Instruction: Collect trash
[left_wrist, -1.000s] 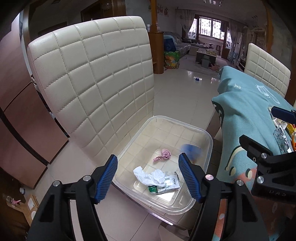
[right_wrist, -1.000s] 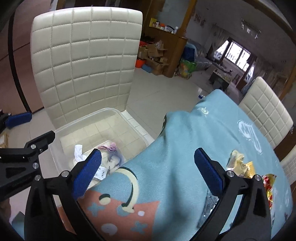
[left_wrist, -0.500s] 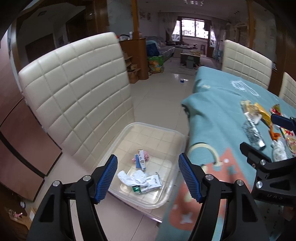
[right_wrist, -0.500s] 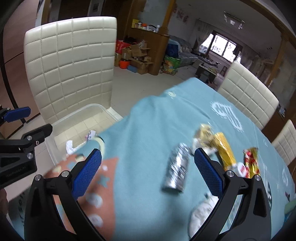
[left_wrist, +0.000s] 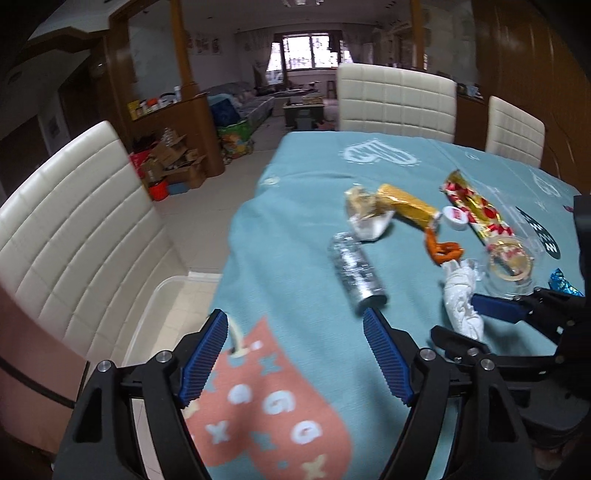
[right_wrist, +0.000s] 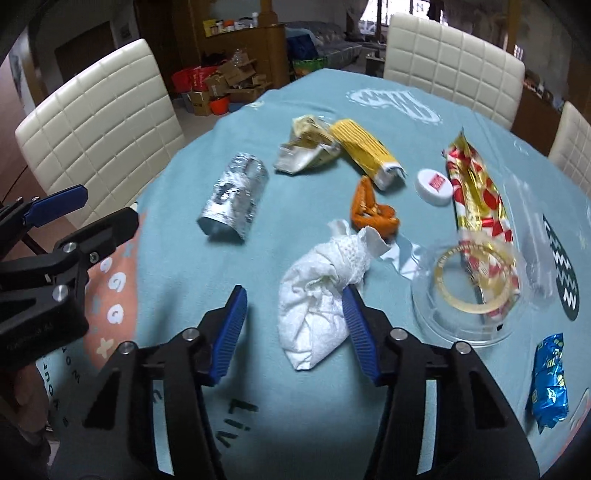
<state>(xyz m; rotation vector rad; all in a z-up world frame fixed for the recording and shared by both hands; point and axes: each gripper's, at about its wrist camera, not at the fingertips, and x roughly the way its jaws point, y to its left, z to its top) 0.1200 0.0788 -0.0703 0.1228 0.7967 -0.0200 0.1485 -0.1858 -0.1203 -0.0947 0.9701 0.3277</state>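
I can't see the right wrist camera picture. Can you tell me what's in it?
The open right tool hovers over a crumpled white tissue on a blue tablecloth. Around it lie a silver wrapper, yellow wrapper, orange peel, white cap, red-gold wrapper, clear lid and blue wrapper. The left tool is at the left edge.

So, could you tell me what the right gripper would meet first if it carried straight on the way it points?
Most likely the crumpled white paper napkin, lying between the open right gripper fingers; depth is unclear.
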